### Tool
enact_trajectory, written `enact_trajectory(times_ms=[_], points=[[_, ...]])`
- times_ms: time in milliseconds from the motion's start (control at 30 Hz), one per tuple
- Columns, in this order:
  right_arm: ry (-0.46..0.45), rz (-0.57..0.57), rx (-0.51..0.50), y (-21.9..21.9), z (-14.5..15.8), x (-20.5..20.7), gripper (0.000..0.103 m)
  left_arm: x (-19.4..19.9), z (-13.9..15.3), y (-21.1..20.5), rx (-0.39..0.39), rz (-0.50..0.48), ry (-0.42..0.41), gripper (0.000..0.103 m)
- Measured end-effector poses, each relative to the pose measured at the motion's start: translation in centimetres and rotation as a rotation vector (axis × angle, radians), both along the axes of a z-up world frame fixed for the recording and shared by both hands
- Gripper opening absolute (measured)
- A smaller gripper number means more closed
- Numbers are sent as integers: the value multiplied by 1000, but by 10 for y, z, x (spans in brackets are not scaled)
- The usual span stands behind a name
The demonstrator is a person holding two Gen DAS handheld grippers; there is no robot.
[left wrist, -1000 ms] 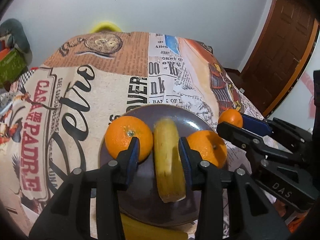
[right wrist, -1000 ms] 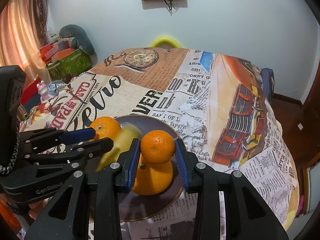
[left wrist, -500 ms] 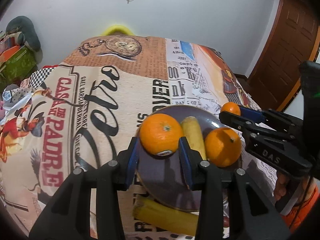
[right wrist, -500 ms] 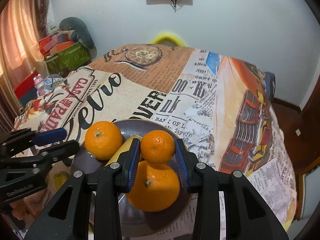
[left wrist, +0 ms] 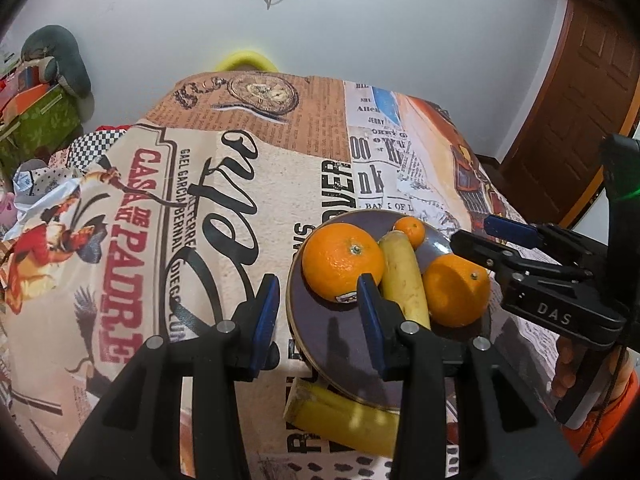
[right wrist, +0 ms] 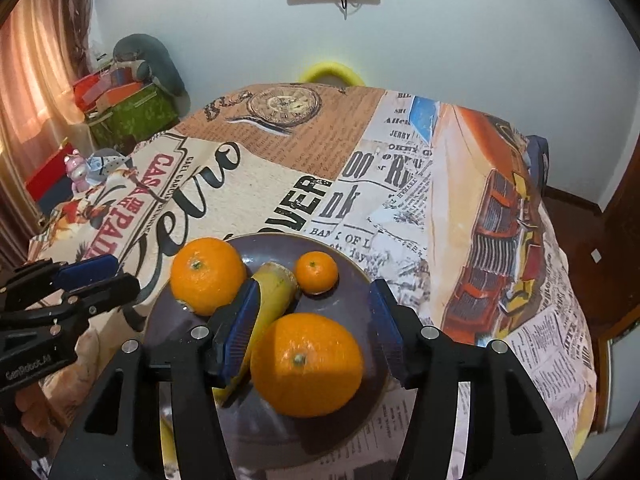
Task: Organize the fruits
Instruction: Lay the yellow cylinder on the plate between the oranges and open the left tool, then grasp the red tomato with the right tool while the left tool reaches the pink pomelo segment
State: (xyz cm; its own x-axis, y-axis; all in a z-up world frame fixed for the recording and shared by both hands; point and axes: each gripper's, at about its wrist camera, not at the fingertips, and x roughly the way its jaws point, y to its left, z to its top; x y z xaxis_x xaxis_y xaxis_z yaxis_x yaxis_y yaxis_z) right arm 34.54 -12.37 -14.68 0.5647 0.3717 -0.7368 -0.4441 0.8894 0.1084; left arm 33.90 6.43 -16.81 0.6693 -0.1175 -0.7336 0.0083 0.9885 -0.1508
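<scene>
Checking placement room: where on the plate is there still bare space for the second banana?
Bare plate remains at its near side, below the stickered orange. The far half is crowded with banana, small orange and second large orange. The second banana lies by the near rim.

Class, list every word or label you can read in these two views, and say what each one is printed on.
"DAS": body of the right tongs.
"GenRobot": body of the left tongs, end blurred.
"CASA DE PADRE": tablecloth.
"BANK OF L": tablecloth, newspaper print.
"JERRY": tablecloth.
Sticker on the large orange: too small to read.
</scene>
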Motion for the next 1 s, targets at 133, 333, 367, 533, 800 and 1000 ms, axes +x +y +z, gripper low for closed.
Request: enact_trajectory(times_ms=[133,333,367,533,800,1000], points=[[-25,-1,-4,-6,13,-18,53,-13,15,-1,10,2,-21,39],[-54,-12,16,-17,37,-53,53,-46,44,-4,46,4,-69,40],[-57,-15,24,-20,41,-60,53,-53,49,-4,51,5,-76,41],[-65,-32,42,-28,53,-91,53,-86,66,-1,63,12,-99,44],[-55,-62,42,-39,54,-131,53,-131,71,3,93,27,-93,51],[-22,-100,31,-51,42,-150,58,-147,54,11,97,40,-52,55]])
